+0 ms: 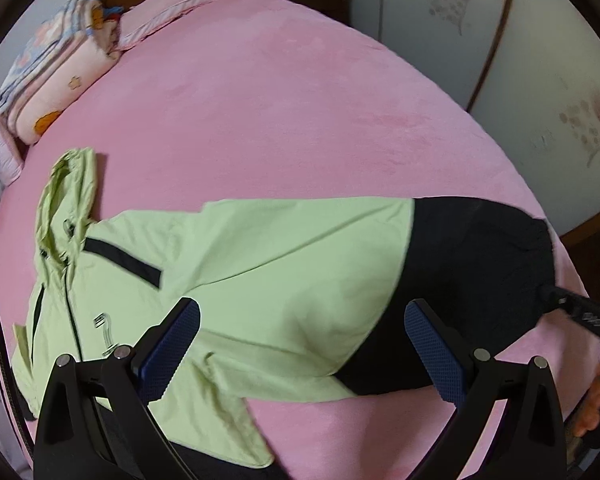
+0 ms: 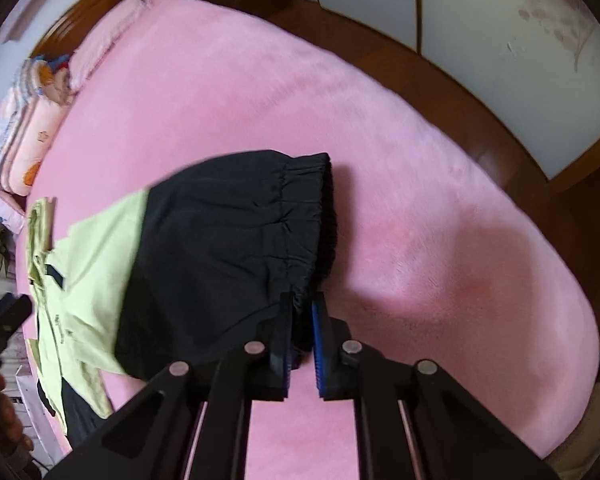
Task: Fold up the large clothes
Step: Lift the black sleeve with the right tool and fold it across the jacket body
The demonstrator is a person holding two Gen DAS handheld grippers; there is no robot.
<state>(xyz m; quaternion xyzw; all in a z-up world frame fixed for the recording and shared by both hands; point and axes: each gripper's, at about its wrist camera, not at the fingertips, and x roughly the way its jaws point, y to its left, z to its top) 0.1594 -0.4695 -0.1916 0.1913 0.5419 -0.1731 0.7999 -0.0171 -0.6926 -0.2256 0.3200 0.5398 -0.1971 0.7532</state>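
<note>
**Op:** Left wrist view first. My left gripper (image 1: pixel 300 344) hangs over the jacket (image 1: pixel 228 280) with its jaws spread wide and nothing between the pads (image 1: pixel 172 348). The jacket lies front up across the near part of the pink bed (image 1: pixel 300 120), hood (image 1: pixel 66 196) to the left, black hem (image 1: pixel 480 280) to the right. One sleeve already seems folded across the chest.

**Obs:** And the other claw?

**Op:** It shows at the right edge, the right gripper (image 1: pixel 556 300) touching the hem corner, with fingers (image 1: pixel 592 400) of the hand behind it. That part is cut off and dark on dark, so I can't judge the grip from here.

**Obs:** Right wrist view, then.

**Op:** There the right gripper (image 2: pixel 300 332) is clenched on the near corner of the elastic hem (image 2: pixel 304 216); black cloth sits between the two blue pads (image 2: pixel 318 340). The left gripper's tip (image 2: pixel 8 316) pokes in at the far left edge.

**Obs:** So which step?

**Op:** I judge it's the start of a fold that needs both hands: one corner taken, the other side not yet. Next, my left jaws must come down and pinch cloth on the green side, then both lift together so the fabric doesn't drag or skew.

**Obs:** Anything you can't see?

**Op:** The near sleeve (image 1: pixel 228 432) runs under my left gripper's frame, the jacket's lower left is cropped, and this view is blurred, so layers pinched at the hem are unclear.
</note>
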